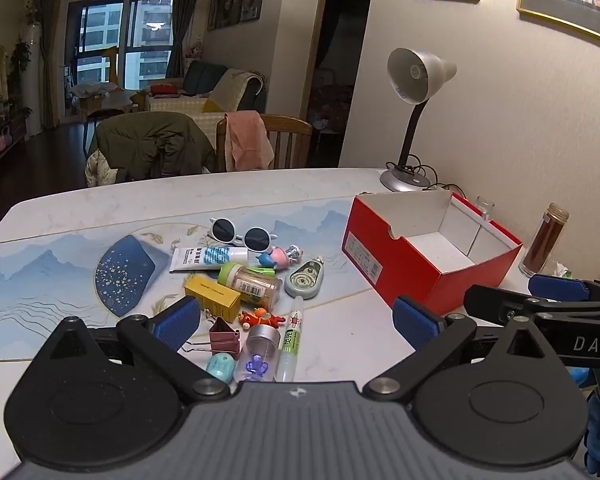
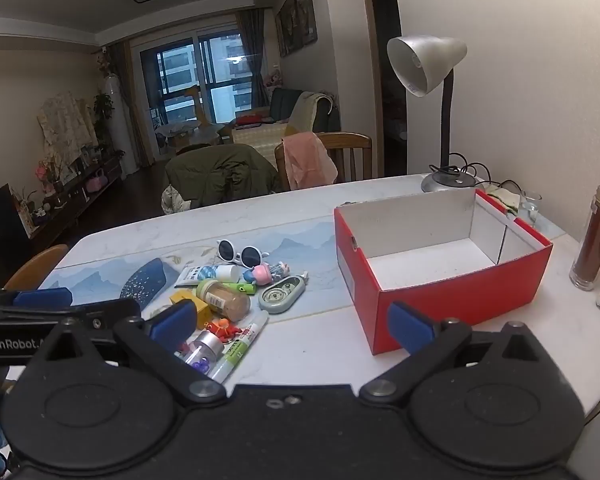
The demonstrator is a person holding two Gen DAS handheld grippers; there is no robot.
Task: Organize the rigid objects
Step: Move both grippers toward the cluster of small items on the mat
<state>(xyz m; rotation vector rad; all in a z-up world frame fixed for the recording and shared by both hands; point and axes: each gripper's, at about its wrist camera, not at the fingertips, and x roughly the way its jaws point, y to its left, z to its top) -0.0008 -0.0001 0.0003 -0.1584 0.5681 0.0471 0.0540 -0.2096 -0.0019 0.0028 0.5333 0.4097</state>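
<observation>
2 claws, left claw (image 1: 296, 320) and right claw (image 2: 292, 320), hang spread and empty above the counter (image 1: 340, 344). The glue pen (image 1: 291, 338) looks light, stiff and slick, so pinch mid-barrel, then carry it to the red box (image 2: 452, 304).

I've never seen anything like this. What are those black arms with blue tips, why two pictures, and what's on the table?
They are two hand-held grippers, one in each of a person's hands; no robot arm is involved. Each carries a camera looking forward along its two fingers, hence two pictures. One shows the left gripper, the other the right gripper. Both are open and hold nothing. On the table lies a pile of small things: sunglasses, a tube, a yellow box, a binder clip, a glue pen, a correction tape. To the right stands an empty red box, likely meant for them, with a lamp behind.
</observation>
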